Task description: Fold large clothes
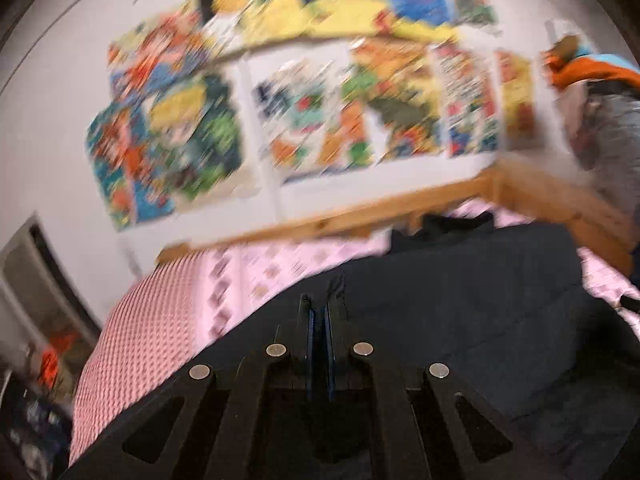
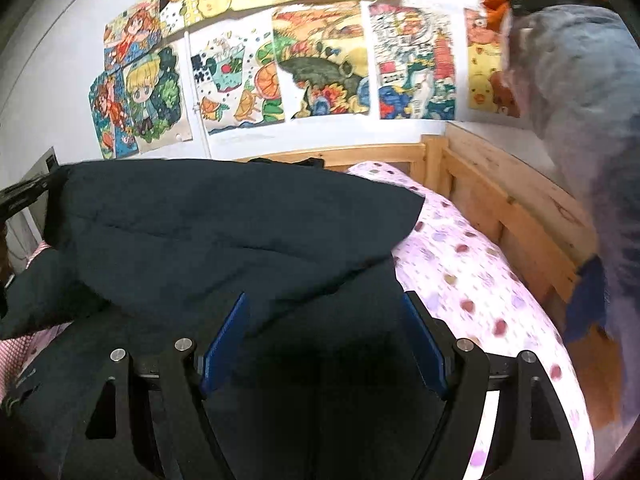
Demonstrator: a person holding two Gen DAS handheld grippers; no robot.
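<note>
A large dark navy jacket point(image 2: 224, 232) lies on the bed, part of it lifted and folded over toward the right. In the left wrist view the jacket point(image 1: 460, 300) spreads ahead. My left gripper point(image 1: 320, 304) is shut with a bit of the jacket's dark fabric pinched between its blue pads; the view is motion-blurred. It shows at the left edge of the right wrist view point(image 2: 24, 196), holding the raised jacket edge. My right gripper point(image 2: 326, 312) is open, its blue pads point(image 2: 224, 340) wide apart over the jacket, holding nothing.
The bed has a pink spotted sheet point(image 2: 472, 272) and a pink checked cover point(image 1: 144, 320). A wooden bed frame point(image 2: 500, 204) runs along the back and right. Colourful drawings point(image 2: 320, 60) cover the white wall. A grey-blue plush point(image 2: 580, 120) hangs at right.
</note>
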